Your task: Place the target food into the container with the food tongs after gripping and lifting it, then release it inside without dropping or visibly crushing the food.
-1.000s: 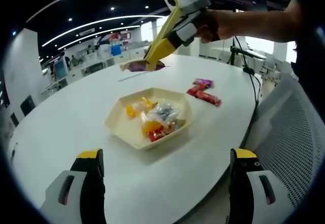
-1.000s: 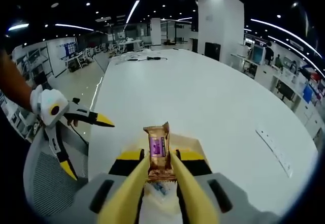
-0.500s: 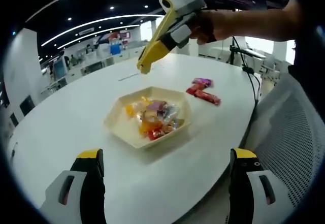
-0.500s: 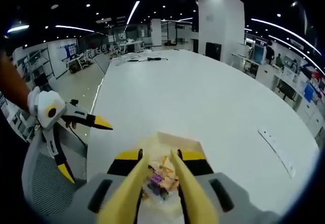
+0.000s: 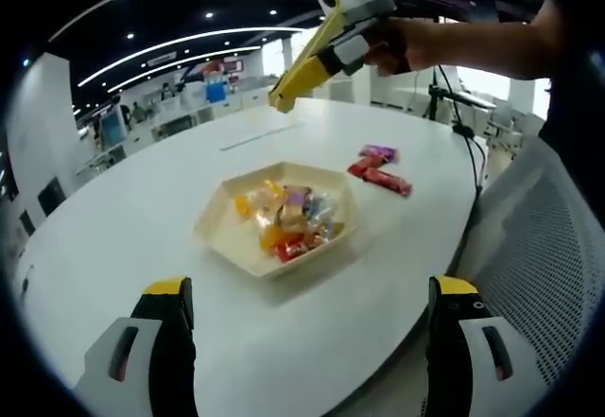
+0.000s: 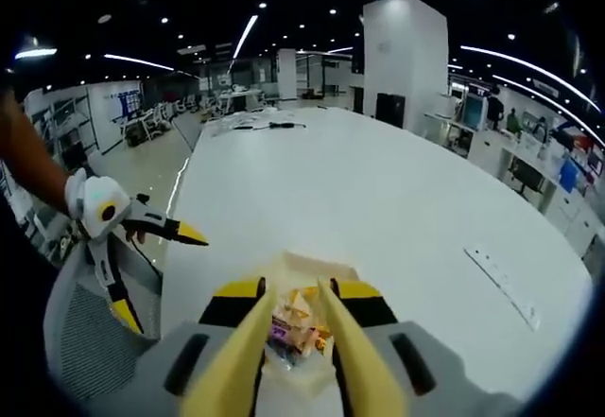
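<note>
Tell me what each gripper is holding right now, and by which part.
Nothing is held. The right gripper hangs above the container with bare tips; the wrapped snacks lie inside. The left gripper stands open over the table.

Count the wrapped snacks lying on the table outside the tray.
2: a purple-wrapped snack and a red-wrapped snack beside it, both on the table beyond the tray. Others may be hidden.
</note>
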{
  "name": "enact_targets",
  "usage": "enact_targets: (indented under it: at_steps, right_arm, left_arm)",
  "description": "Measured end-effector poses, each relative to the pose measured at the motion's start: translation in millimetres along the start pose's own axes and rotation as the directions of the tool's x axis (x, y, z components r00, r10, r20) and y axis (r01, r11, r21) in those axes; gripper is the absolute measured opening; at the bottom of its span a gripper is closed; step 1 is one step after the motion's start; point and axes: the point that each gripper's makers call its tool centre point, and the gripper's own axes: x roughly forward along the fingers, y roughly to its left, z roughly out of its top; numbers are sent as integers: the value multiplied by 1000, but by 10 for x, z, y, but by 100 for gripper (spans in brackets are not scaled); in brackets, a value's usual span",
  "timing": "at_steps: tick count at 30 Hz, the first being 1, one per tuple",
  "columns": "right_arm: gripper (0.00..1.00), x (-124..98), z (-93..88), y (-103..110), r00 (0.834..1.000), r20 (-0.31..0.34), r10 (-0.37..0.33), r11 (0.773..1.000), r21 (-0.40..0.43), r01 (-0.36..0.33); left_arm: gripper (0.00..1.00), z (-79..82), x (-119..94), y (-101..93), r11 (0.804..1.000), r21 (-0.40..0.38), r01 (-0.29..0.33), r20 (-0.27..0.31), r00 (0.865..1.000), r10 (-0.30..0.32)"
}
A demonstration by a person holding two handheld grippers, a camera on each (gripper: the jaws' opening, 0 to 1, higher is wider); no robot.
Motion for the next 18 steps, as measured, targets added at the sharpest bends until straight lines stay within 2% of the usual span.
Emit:
enact_targets:
  at_steps: [3, 8, 14, 18]
  right_arm:
    - [25, -102, -75, -64, 1000, -21, -7, 999, 51, 8]
    - [25, -295, -162, -197, 1000, -15, -25, 998, 58, 26]
    - [25, -533, -318, -340, 998, -29, -60, 997, 37, 61]
    - [26, -677, -456, -376, 998, -26, -60, 998, 10, 60]
  left_arm:
    - [99, -4, 4, -5, 1000, 1, 3, 0, 1000, -3]
    - [99, 5, -4, -2, 1000, -3, 2, 2, 1000, -2]
    - [99, 3, -3, 2, 1000, -2, 0, 3, 1000, 0]
    - [99, 3, -4, 9, 1000, -5, -1, 6, 1000, 1]
